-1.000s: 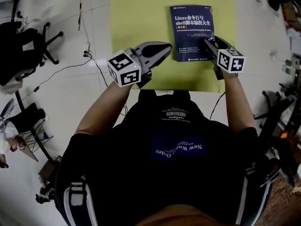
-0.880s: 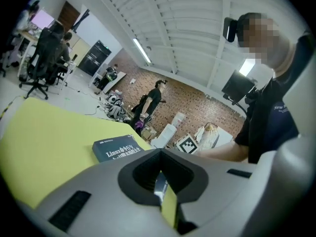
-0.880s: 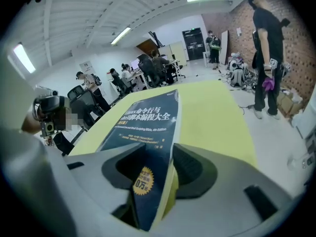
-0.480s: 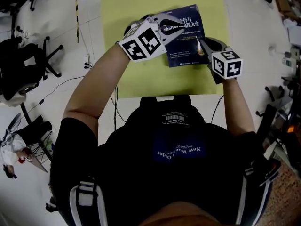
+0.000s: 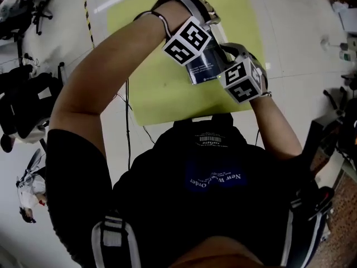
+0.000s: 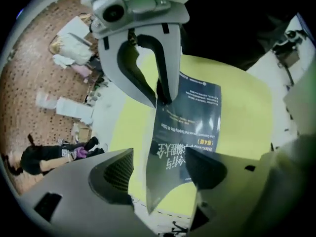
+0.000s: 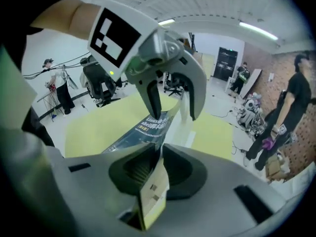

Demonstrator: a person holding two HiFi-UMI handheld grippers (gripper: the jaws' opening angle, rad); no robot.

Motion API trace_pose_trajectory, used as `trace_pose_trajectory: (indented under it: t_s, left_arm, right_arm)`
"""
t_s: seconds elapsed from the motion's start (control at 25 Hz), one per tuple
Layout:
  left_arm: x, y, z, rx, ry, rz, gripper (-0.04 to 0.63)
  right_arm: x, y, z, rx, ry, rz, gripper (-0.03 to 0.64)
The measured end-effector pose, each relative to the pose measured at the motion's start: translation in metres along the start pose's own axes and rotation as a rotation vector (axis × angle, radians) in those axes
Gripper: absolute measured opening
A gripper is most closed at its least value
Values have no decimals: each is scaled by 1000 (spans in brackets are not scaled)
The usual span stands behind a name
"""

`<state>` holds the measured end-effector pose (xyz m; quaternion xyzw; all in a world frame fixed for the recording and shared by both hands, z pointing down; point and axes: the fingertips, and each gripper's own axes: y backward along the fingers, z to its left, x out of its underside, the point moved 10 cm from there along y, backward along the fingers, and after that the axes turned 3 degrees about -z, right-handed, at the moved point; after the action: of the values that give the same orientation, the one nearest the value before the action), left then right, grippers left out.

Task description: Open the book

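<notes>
yellow-green mat [image 5: 162, 88] bears a dark blue book [image 5: 205, 68], partly lifted open.

Book [image 5: 202, 67] between left hand-held gripper [image 5: 210, 29] and right hand-held gripper [image 5: 227, 53], over yellow mat [image 5: 150, 85]

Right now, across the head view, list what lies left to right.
Black chair → floor cable → left tongs, jaws just opened around the cover of the book → right tongs, jaws just closed on that cover. The book itself overlaps both tongs, so it is left out.

Black short-sleeved T-shirt [image 5: 167, 205], white print
</notes>
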<state>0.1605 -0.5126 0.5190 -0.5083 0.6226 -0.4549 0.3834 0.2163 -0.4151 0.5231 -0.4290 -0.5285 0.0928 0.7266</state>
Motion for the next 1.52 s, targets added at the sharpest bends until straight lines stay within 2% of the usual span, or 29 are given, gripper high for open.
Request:
trace_pose_trajectory:
  t_s: [0.12,0.2,0.24,0.28,0.36,0.44,0.52,0.6,0.68,0.76,0.88,1.0,1.12,1.24,1.52]
  left_arm:
    - [-1,-10,-4,85,-93,22,311]
    - [1,-10,-11,105,-127,23,294]
    - [2,-6,-14,95,-130,15,185]
    - [4,-2,-18,79,-120,1,117]
    - [6,8,-27,51,-78,-28,94]
    - [8,18,-38,17,-32,-51,83]
    - [12,28,-54,-17,9,-66,80]
    - [18,40,-73,-50,49,-79,80]
    - [24,50,-94,-75,77,-83,80]
    - [28,56,-120,-85,95,-83,80]
    - [33,58,-159,-92,126,-86,80]
    - [43,59,-184,-108,152,-96,84]
    - [45,58,-206,-167,189,-83,106]
    - [35,59,-227,-216,223,-63,133]
    - [39,57,-285,-210,255,-41,170]
  right_arm:
    - [-6,5,9,8,72,9,48]
    - [-11,8,13,10,100,9,48]
    - [-14,9,16,8,113,7,48]
    - [-17,10,20,1,127,5,48]
    - [-23,12,31,-36,162,-13,57]
    - [-30,21,42,-117,211,-74,74]
    - [-42,35,47,-244,233,-195,84]
    - [-55,49,42,-401,153,-345,84]
    - [-61,51,28,-500,-22,-421,84]
    - [-55,37,15,-490,-126,-373,84]
    - [-37,-4,22,-440,-95,-232,84]
    - [-32,-37,45,-454,-70,-143,83]
    - [-33,-59,66,-473,-47,-102,26]
    - [-29,-66,89,-504,-16,-82,26]
    - [-44,-94,126,-552,74,5,26]
